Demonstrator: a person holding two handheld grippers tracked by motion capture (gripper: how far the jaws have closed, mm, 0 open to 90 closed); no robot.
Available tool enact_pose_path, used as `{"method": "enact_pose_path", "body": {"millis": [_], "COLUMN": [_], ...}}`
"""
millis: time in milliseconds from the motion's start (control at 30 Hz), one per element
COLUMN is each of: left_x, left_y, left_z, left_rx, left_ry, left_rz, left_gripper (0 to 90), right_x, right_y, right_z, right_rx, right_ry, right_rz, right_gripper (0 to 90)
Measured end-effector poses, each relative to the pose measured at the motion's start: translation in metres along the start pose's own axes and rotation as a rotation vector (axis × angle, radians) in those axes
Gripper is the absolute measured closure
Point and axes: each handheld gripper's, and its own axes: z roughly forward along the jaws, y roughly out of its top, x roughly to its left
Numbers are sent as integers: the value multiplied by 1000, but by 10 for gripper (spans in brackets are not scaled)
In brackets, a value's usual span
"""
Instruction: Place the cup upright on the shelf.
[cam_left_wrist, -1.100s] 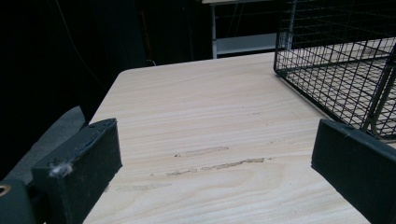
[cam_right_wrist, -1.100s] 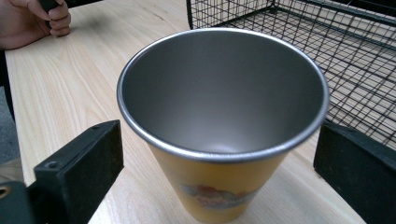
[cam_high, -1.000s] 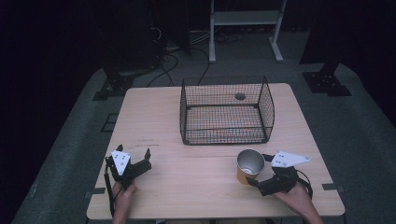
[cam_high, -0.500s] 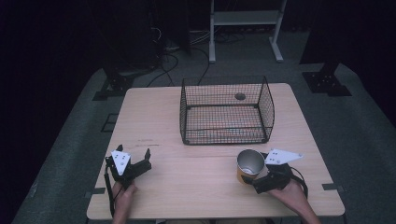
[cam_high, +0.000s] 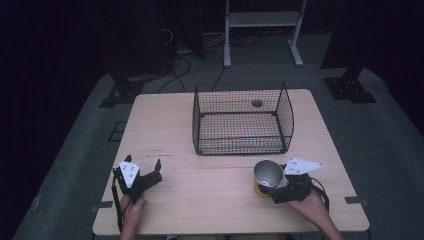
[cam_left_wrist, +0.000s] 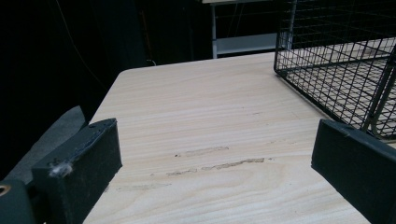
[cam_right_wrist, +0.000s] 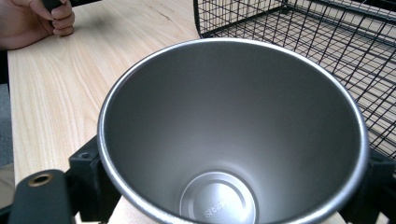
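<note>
Closing in over the last second, the right tool (cam_high: 274, 189) has slid up tight against the steel cup (cam_high: 267, 173), and the left tool (cam_high: 143, 173) has barely stirred near the desk's (cam_high: 165, 125) front left corner. Now the cup stands upright near the front right edge, well short of the wire basket (cam_high: 242, 119) that sits toward the far edge. From the right gripper view the cup's (cam_right_wrist: 233, 135) open mouth looms large, and the black jaws hug its wall low down on both sides, clamped on it as far as I can judge. Over on the left, that tool hangs wide open above bare wood, gripping nothing. How will this cup behave? It looks like thin, rigid metal, light when empty, with a smooth tapered wall that could slip upward out of a squeeze. Best grip is low on the body, where the taper narrows, jaws square across it.
</note>
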Motion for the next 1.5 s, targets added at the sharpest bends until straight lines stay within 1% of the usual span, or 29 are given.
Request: {"method": "enact_pose_path", "body": {"millis": [300,367,500,600,667,767,933,1167,1300,1500], "left_x": [0,0,0,0,0,0,0,0,0,0], "left_y": [0,0,0,0,0,0,0,0,0,0], "left_z": [0,0,0,0,0,0,0,0,0,0], "left_rx": [0,0,0,0,0,0,0,1,3,3], "left_ry": [-1,0,-1,0,-1,-1,0,0,-1,-1], "left_rz": [-1,-1,-1,0,0,0,0,0,2,2], "left_gripper": [8,8,8,8,8,8,8,8,8,8], "right_x": [0,-1,-2,-3,-3,-4,-4,-6,-9,-11], "right_y": [1,2,6,10,13,18,28,40,48,63], "right_z": [-1,-2,-3,-5,-5,-6,-9,-12,-13,-12], "right_rx": [7,15,12,13,18,21,12,12,6,19], "right_ry": [4,16,20,38,40,62,99,125,151,166], "right_rz": [-1,8,10,16,15,15,15,6,14,-8], "right_gripper": [132,133,133,134,134,134,134,134,134,134]}}
